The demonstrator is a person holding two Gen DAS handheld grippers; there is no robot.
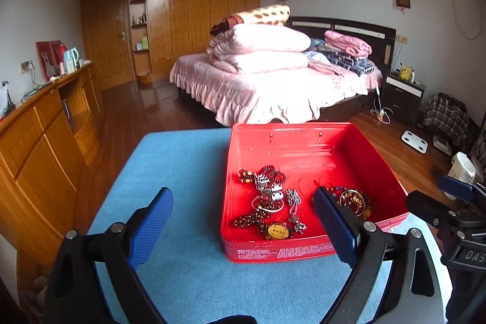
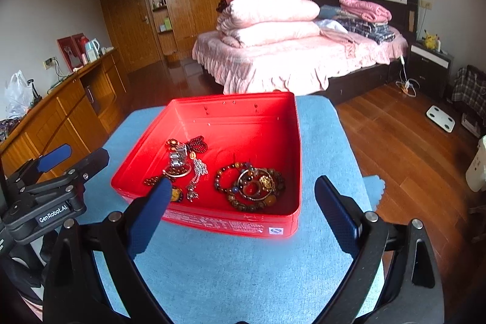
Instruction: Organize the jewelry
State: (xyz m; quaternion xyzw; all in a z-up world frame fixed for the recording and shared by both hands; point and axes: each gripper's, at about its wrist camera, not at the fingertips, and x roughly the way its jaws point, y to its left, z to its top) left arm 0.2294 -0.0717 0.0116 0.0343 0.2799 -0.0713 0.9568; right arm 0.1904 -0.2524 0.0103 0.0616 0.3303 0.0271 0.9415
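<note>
A red tin box (image 1: 303, 138) (image 2: 243, 111) rests on a table under a blue cloth (image 1: 182, 160) (image 2: 322, 135). Inside lie beaded bracelets (image 1: 354, 199) (image 2: 252, 187), a silver chain piece (image 1: 293, 198) (image 2: 197, 169), dark red bead strings (image 1: 264, 220) (image 2: 197, 143) and a round yellow pendant (image 1: 277, 230). My left gripper (image 1: 243, 207) hovers open just in front of the box's near wall, with nothing between its fingers. Off the box's near right corner, my right gripper (image 2: 241, 201) is open and empty too. Each gripper shows at the edge of the other's view.
A bed (image 1: 273, 84) with stacked pink quilts stands beyond the table. A wooden sideboard (image 1: 45, 123) runs along the left wall, a wardrobe (image 1: 182, 11) behind. Wooden floor (image 2: 404, 141) lies to the right, with a white scale (image 2: 440, 118) and a white bin (image 2: 478, 169).
</note>
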